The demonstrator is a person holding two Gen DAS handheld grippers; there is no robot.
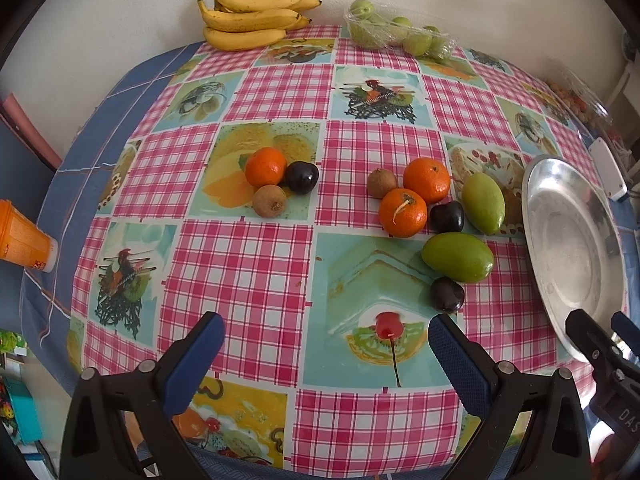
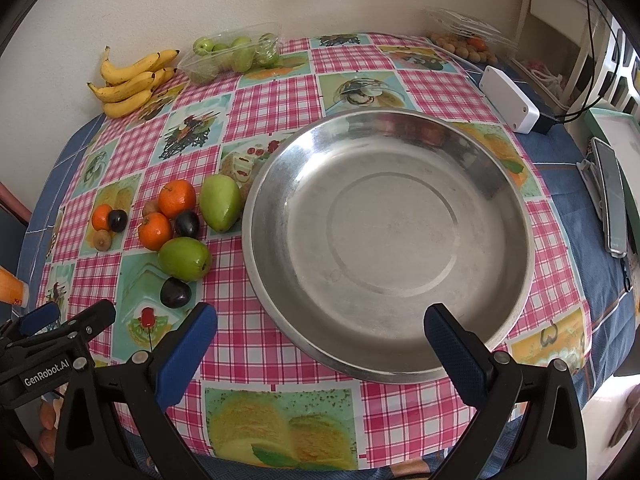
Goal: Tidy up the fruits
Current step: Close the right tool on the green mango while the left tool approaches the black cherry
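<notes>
Checkered pink tabletop [image 2: 256,344] has loose round fruit [image 1: 402,213] bunched beside the empty steel pan [image 2: 390,374], both tools [image 1: 326,354] [image 2: 320,344] gaping open, so a clumsy nudge probably sends plums rolling off.

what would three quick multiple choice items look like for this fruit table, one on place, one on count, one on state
1. Where do the bananas lie?
A. at the table's far edge by the wall
B. in the metal dish
C. between the left gripper's fingers

2. How many oranges lie on the cloth?
A. one
B. three
C. five

3. What is the state of the metal dish?
A. full of fruit
B. empty
C. upside down

Answers: 1 A, they lie against the wall. 2 B, one orange sits in the left cluster, two in the right. 3 B, only bare metal shows inside it.
</notes>
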